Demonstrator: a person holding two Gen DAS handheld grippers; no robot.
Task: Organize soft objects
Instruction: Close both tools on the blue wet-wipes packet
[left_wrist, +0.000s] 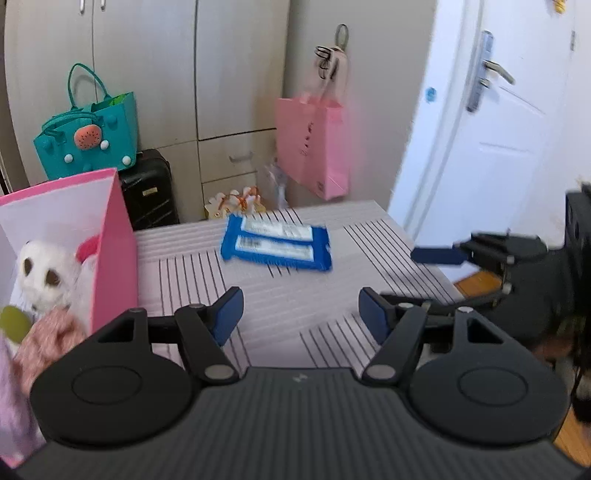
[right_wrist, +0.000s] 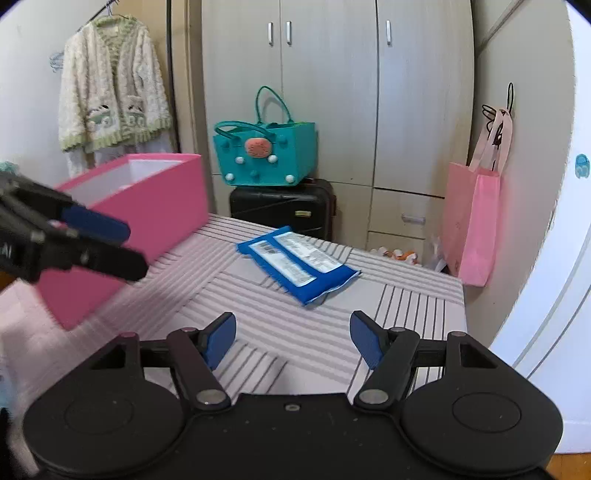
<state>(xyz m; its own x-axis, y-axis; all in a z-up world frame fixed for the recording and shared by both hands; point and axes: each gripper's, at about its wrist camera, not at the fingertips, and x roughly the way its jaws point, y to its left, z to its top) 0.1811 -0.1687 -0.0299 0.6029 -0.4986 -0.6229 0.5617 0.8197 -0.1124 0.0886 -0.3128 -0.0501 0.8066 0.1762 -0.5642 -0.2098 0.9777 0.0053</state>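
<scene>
Here | left gripper (left_wrist: 301, 314) and right gripper (right_wrist: 293, 339) both spread wide, empty | flat blue soft packet (right_wrist: 298, 264) on striped table (right_wrist: 406, 302), its white labels unreadable | white plush toy (left_wrist: 40, 273) inside pink box (left_wrist: 114, 258).

Both views are evenly and brightly lit by soft daylight, with only faint shadows cast. Strong fisheye bending is seen at the edges. Motion blur is shown on the pink hanging bag (left_wrist: 314, 147) and the door (left_wrist: 491, 122) in the left view.

I see a flat blue tissue pack (left_wrist: 275, 248) lying label-up on the striped table. A white plush toy (left_wrist: 44, 273) sits inside my pink box (left_wrist: 114, 243), beside pink fabric (left_wrist: 51, 336).
</scene>
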